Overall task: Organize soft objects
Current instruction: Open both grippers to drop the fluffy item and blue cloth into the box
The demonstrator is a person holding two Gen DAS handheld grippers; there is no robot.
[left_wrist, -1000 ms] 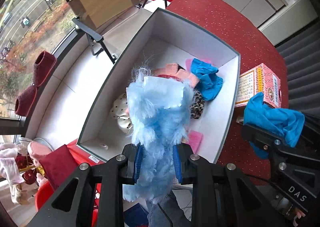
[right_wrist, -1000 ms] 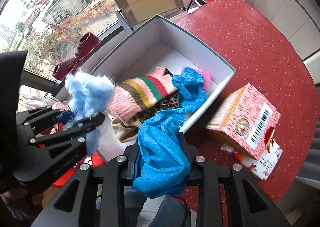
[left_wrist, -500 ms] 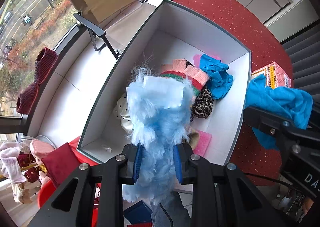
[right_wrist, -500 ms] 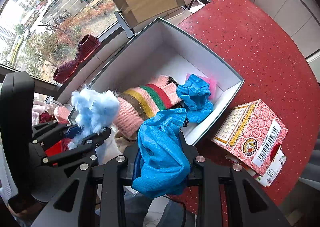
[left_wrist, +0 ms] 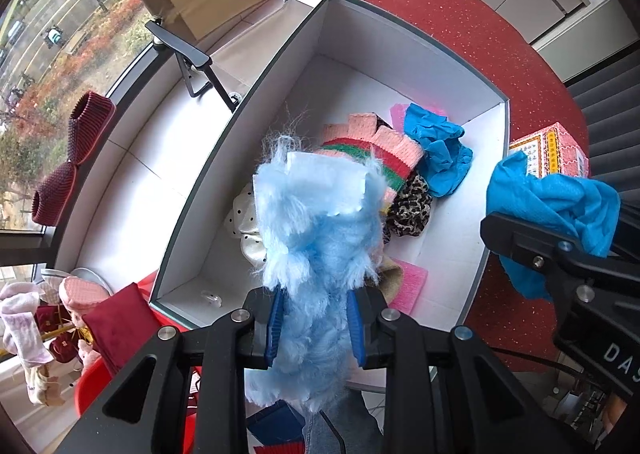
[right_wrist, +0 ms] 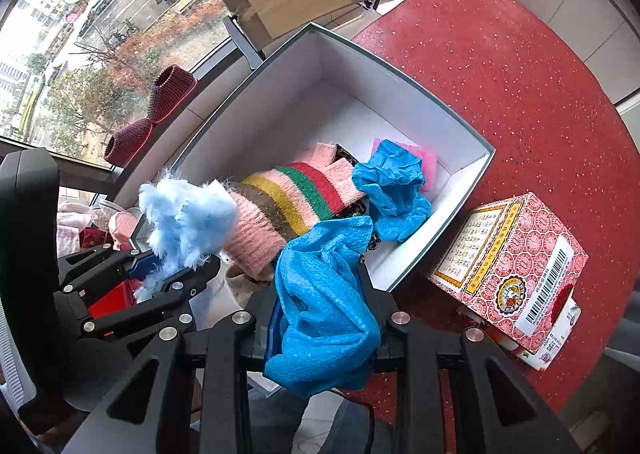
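While both loads hang over the white box [left_wrist: 496,141], keep each gripper clamped; left gripper [left_wrist: 316,328] pinched on the fluffy light-blue item [left_wrist: 320,221], pointing straight down above the near end of the box so a release would likely drop it inside; right gripper [right_wrist: 326,328] pinched on the blue cloth [right_wrist: 324,294], poised over the near wall, beside the pink carton [right_wrist: 516,258] on the red worktop [right_wrist: 500,53]. Already in the box: striped knit piece [right_wrist: 304,193], crumpled blue glove [right_wrist: 392,189], leopard-print fabric [left_wrist: 412,205], pink sponges [left_wrist: 410,280]; kept together as one collection point. Judged step: carrying to deposit; risk: cloth snagging on the box rim.
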